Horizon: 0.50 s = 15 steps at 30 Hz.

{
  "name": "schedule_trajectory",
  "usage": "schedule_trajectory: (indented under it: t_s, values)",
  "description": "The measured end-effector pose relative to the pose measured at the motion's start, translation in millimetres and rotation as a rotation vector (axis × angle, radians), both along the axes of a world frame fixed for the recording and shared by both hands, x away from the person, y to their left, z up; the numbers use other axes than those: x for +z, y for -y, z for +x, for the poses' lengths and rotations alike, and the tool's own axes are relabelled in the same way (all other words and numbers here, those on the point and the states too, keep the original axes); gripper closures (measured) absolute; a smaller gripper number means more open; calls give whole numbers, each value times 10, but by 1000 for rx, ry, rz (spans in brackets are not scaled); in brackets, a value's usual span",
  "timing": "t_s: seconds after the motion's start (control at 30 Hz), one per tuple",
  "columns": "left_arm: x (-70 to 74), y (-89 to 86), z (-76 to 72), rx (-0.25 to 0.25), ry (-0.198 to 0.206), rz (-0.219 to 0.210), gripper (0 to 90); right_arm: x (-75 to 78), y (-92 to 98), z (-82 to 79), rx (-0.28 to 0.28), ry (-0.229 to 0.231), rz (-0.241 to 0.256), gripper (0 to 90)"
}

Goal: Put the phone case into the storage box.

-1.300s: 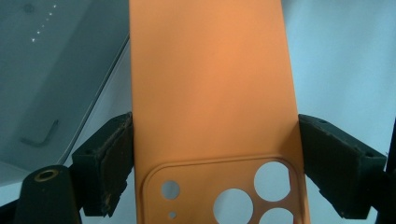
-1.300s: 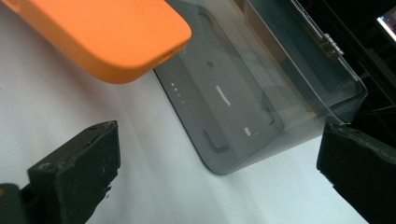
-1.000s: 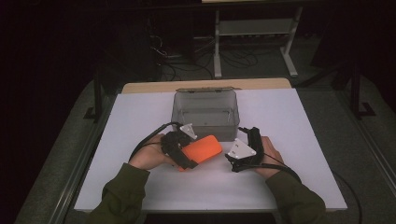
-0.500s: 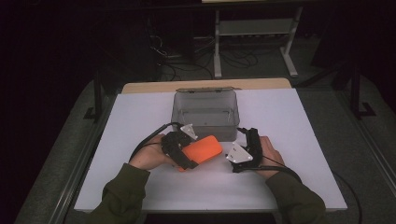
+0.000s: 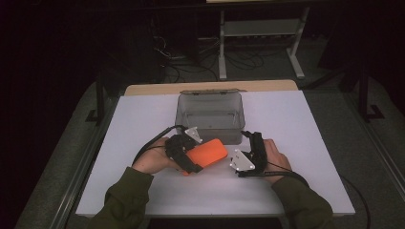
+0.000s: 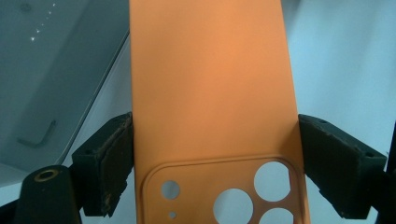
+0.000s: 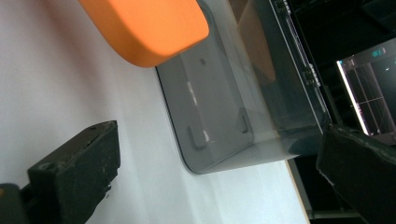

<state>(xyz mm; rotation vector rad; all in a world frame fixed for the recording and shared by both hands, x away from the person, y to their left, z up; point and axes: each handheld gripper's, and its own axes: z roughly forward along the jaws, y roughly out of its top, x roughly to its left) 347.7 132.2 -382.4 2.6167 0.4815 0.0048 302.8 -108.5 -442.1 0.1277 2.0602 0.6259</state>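
Currently left gripper (image 5: 193, 160) is clamped on the orange phone case (image 5: 206, 153), jaws pinching its long edges near the camera cutouts. Right gripper (image 5: 248, 151) sits just beside the case's free end, jaws spread wide, holding nothing. Clear plastic box (image 5: 210, 102) lies just beyond both, on the tabletop (image 5: 310, 124).

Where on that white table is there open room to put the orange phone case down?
Bare white table lies right of the clear box, and again left of it and along the near edge. It is crowded in front of the box, where the left gripper grips the phone case beside the open right gripper.
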Motion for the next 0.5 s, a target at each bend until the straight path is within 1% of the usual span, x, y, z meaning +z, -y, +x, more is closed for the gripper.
schedule_trajectory:
  t_s: [0.13, 0.17, 0.27, 0.33, 0.4, 0.5]
  values:
    - [0, 3, 1, -2, 0, 0, 146, -4, -8, -6, 6, 14, -14, 0]
    - [-1, 4, -1, 0, -1, -2, 146, -7, -14, -13, 8, 23, -28, 0]
    - [-2, 4, -2, 3, -2, -2, 146, -9, -19, -19, 11, 30, -33, 0]
    - [-2, 3, -2, 3, -3, -3, 146, -13, -27, -26, 15, 45, -45, 0]
    - [-2, 3, -3, 3, -3, -3, 146, -14, -29, -29, 15, 47, -50, 0]
    - [-2, 3, -2, 2, -3, -1, 146, -14, -34, -35, 20, 63, -61, 0]
